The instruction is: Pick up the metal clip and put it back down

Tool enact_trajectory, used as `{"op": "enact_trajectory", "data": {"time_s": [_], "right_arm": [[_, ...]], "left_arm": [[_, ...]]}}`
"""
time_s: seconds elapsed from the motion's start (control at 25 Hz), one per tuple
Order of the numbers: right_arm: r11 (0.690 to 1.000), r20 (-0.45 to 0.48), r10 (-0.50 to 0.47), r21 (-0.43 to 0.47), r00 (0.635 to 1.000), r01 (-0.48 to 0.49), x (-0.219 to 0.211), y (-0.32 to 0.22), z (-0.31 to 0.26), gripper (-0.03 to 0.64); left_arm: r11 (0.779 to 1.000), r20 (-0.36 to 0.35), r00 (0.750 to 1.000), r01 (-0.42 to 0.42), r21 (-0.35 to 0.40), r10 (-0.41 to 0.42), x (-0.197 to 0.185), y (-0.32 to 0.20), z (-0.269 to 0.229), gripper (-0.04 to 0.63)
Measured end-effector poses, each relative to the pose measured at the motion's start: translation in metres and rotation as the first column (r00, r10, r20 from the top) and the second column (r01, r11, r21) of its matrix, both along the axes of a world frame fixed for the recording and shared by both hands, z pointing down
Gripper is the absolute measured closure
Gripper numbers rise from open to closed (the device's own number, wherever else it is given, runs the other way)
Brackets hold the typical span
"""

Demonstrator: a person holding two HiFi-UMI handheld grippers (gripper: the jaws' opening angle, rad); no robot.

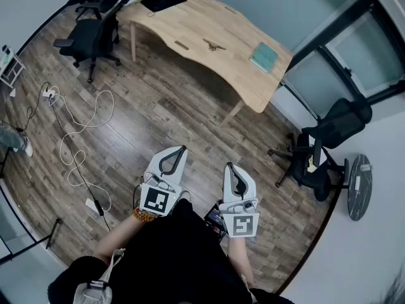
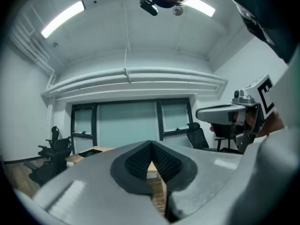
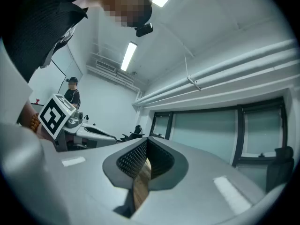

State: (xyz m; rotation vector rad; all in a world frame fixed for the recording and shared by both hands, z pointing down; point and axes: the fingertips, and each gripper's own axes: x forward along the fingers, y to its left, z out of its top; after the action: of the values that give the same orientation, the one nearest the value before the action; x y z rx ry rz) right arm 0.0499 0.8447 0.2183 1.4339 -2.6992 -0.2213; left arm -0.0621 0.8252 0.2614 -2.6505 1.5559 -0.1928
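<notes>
The left gripper (image 1: 182,149) and right gripper (image 1: 229,166) are held side by side near the person's body, each with its ribbed pads pressed together at the tips and nothing between them. The metal clip (image 1: 214,44) lies well beyond both sets of fingertips on the wooden table (image 1: 190,24), a teal book (image 1: 263,57) near it
</notes>
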Motion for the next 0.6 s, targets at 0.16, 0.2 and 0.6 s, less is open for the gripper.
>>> {"op": "enact_trajectory", "data": {"time_s": [0.16,0.2,0.6], "right_arm": [[1.0,-0.032,0.0,0.01,0.999,0.001,-0.035,0.011,0.01,0.597],[1.0,-0.024,0.002,-0.005,1.0,-0.002,-0.044,0.014,0.012,0.595],[0.999,-0.056,0.008,-0.035,0.998,-0.01,-0.103,0.01,0.022,0.589]], "left_arm": [[0.998,-0.014,0.999,-0.042,0.051,0.042,-0.036,0.004,-0.01,0.595],[0.997,-0.017,0.999,-0.048,0.058,0.049,-0.045,0.008,-0.012,0.595],[0.991,-0.023,0.993,-0.11,0.081,0.112,-0.103,0.0,-0.014,0.595]]}}
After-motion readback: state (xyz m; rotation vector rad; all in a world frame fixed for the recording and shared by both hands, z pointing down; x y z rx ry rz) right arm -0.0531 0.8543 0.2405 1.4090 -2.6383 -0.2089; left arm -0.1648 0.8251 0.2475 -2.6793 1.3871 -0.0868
